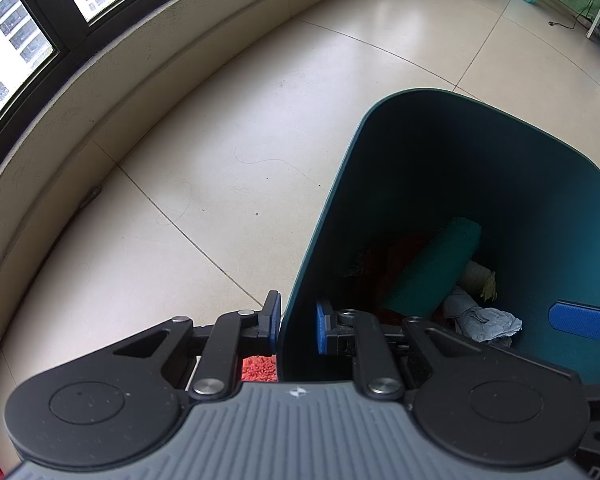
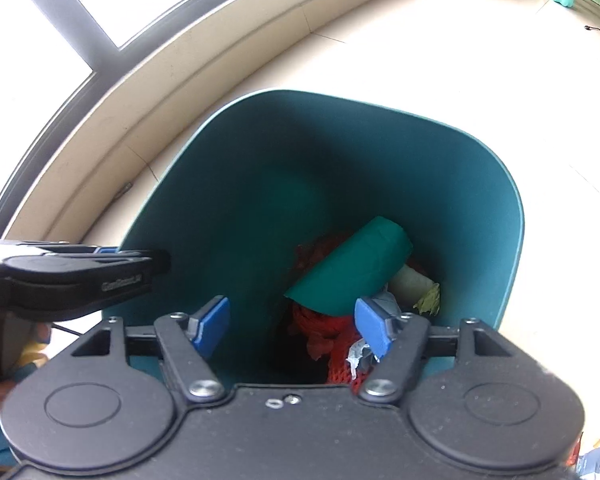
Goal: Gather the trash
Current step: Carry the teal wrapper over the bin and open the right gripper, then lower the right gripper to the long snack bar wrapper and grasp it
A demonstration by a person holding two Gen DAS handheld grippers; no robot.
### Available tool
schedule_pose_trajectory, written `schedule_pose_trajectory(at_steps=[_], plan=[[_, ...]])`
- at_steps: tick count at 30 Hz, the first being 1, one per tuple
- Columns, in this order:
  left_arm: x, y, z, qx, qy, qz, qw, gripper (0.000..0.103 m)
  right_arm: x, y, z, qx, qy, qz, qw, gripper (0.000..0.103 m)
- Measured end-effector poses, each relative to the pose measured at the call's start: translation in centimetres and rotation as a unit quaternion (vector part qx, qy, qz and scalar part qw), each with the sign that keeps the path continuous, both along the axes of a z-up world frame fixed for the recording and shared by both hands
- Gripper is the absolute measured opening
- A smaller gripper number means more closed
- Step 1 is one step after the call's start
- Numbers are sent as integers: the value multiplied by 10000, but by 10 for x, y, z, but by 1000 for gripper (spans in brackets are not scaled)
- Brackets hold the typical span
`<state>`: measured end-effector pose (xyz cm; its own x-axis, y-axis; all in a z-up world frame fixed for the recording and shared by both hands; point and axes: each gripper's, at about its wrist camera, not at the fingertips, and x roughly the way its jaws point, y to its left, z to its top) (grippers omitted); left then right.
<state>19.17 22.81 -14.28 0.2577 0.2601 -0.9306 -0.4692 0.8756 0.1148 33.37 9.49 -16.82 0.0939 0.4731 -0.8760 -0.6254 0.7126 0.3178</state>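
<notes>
Bin (image 1: 480, 168): we hold its near wall so the teal bin stays steady on the floor by the window while trash drops in.
Trash (image 2: 350, 276): a green roll, red netting and crumpled paper lie at the bin's bottom.
Left tool (image 1: 298, 326): clamped on the bin's wall.
Right tool (image 2: 292, 326): jaws apart above the bin's mouth, nothing between them.

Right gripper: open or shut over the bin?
Open. The right gripper shows blue pads spread wide with nothing between them, above the trash inside the teal bin.
</notes>
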Motion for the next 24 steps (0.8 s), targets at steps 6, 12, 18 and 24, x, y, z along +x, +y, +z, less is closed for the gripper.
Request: schedule_pose_trajectory(at_steps=[6, 12, 18, 24], plan=[[0, -1, 0, 11, 6, 3, 10000, 17, -14, -26, 49, 332, -186, 186, 9991, 76], [0, -1, 0, 9, 7, 6, 10000, 17, -4, -89, 81, 570, -269, -291, 9976, 81], [1, -2, 0, 48, 28, 16, 10000, 17, 17, -166, 58, 283, -286, -1304, 9906, 87], [3, -3, 0, 92, 47, 25, 9999, 17, 46, -224, -4, -481, -67, -2453, 9682, 87]])
